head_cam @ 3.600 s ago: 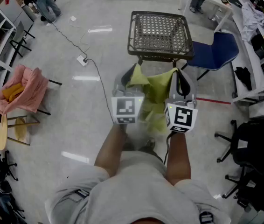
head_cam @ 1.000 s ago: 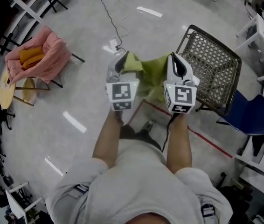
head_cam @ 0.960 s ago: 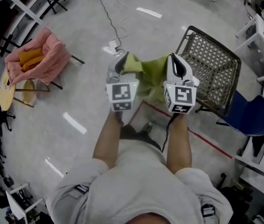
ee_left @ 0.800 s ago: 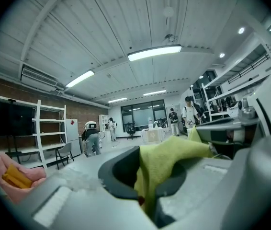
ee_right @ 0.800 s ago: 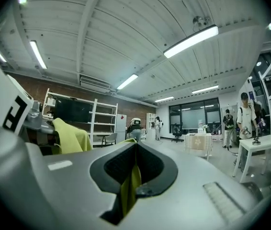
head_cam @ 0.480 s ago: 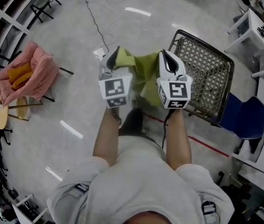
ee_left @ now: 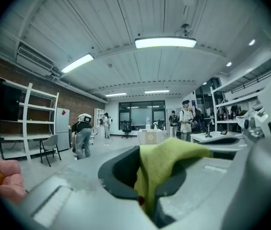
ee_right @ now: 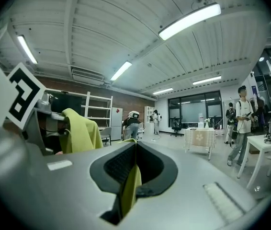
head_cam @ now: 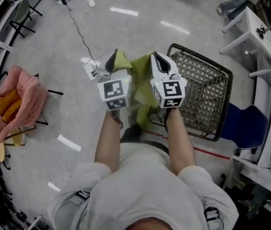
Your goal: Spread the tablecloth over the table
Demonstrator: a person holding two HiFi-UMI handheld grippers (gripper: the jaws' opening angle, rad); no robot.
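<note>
The tablecloth [head_cam: 140, 78], a soft yellow-green fabric, hangs bunched between the two grippers, just beside the left edge of the dark wire-mesh worktop [head_cam: 202, 97] as the head view shows it, with none of it lying on the mesh. The left gripper [head_cam: 112, 57] has its fingers [ee_left: 121, 176] closed on a thick fold, which bulges up out of them and flops over toward the worktop side. The right gripper [head_cam: 155, 60] has its fingers closed on a thinner edge of the same cloth, seen only as a narrow strip pinched between the pads. From there the fabric sags and drops toward the floor [head_cam: 54, 128] on the near side of the worktop. Its lower end is cut off behind the marker cubes and the person's forearms, so its full size and shape cannot be made out. The right gripper also covers the worktop's left corner, and the legs are mostly hidden under the top. The worktop is a rounded square with a metal rim around an open woven lattice. The grippers are smooth grey shells with black ribbed pads. A blue chair [head_cam: 243, 126] stands just beyond the worktop's far right side.
</note>
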